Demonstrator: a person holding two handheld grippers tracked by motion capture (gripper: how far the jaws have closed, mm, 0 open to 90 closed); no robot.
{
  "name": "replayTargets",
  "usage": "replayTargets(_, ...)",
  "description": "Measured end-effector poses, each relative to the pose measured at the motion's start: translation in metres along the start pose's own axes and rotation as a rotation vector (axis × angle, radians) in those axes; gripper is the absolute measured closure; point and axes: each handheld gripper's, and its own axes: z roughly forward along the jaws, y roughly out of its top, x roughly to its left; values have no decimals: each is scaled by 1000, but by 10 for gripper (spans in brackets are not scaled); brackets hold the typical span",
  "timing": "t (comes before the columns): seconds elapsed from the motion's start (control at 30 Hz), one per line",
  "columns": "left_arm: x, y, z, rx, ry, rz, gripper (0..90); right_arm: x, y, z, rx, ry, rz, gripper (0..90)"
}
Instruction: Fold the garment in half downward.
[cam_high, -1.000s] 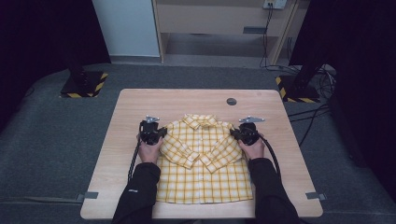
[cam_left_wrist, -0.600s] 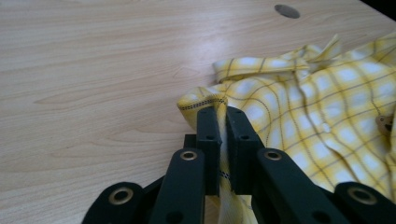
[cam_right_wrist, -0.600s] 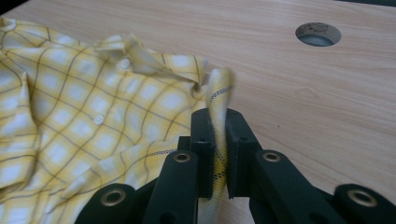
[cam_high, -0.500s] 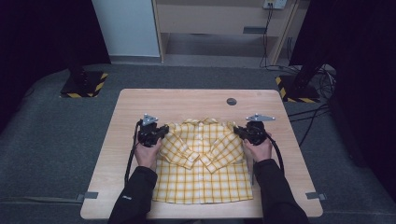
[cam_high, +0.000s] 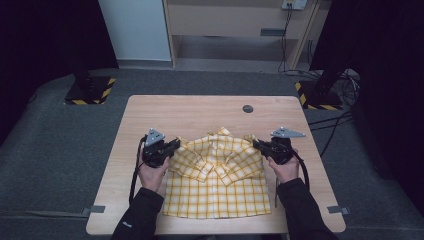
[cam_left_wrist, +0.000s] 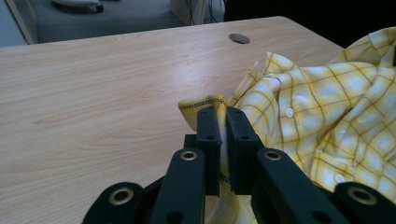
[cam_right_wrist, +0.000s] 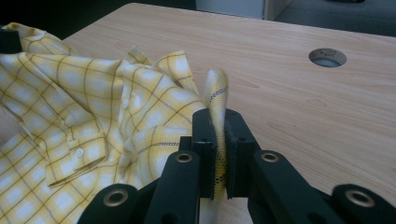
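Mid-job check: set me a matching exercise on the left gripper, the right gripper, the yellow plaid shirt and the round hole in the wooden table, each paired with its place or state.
Things:
1. black left gripper
2. black right gripper
3. yellow plaid button shirt
4. round dark hole in the wooden table

Places or states:
A. far side of the tabletop, beyond the collar
B. shut on fabric at the shirt's right shoulder edge
C. lower part flat on the table, top edge lifted
D. shut on fabric at the shirt's left shoulder edge

Pairs: 1-D, 2-B, 3-C, 4-A
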Motion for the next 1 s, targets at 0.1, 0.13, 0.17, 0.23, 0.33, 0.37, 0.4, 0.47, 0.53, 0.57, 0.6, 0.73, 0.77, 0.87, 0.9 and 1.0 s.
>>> replayTargets(0.1,-5,-2,-10,-10,-8,1,846,5,-2,-7,-7,3,-2,848)
replayTargets(0.13,-7,-4,-13,-11,-10,4,846,6,-4,-9,-11,6,-1,848)
replayTargets(0.17,-7,-4,-13,-11,-10,4,846,8,-5,-12,-13,12,-2,848)
replayTargets(0.23,-12,-8,-21,-8,-18,12,846,11,-8,-17,-17,18,-7,848)
replayTargets(0.33,-15,-15,-29,1,-29,11,845,18,-14,-25,-19,22,-18,848)
replayTargets(0.37,-16,-17,-32,4,-30,12,845,19,-16,-27,-18,28,-18,847)
replayTargets(0.4,-17,-19,-35,11,-30,13,845,21,-18,-30,-16,30,-19,847)
replayTargets(0.47,-18,-24,-39,18,-35,7,844,24,-24,-34,-9,34,-24,847)
replayTargets(0.53,-19,-30,-43,25,-39,1,843,25,-30,-38,1,40,-20,846)
replayTargets(0.57,-19,-32,-45,27,-44,-2,843,26,-34,-39,0,44,-16,846)
replayTargets(0.6,-20,-34,-46,29,-47,-5,843,26,-37,-40,5,48,-14,845)
replayTargets(0.73,-22,-42,-49,40,-46,-4,842,29,-47,-43,18,55,-12,845)
replayTargets(0.77,-23,-44,-49,43,-45,-7,842,30,-50,-44,21,57,-10,845)
replayTargets(0.87,-24,-51,-51,51,-43,-18,841,29,-56,-45,24,53,-5,844)
replayTargets(0.9,-25,-53,-51,56,-41,-19,841,29,-59,-45,27,49,-4,844)
replayTargets(1.0,-29,-60,-51,81,-31,-4,839,29,-67,-43,45,49,5,842)
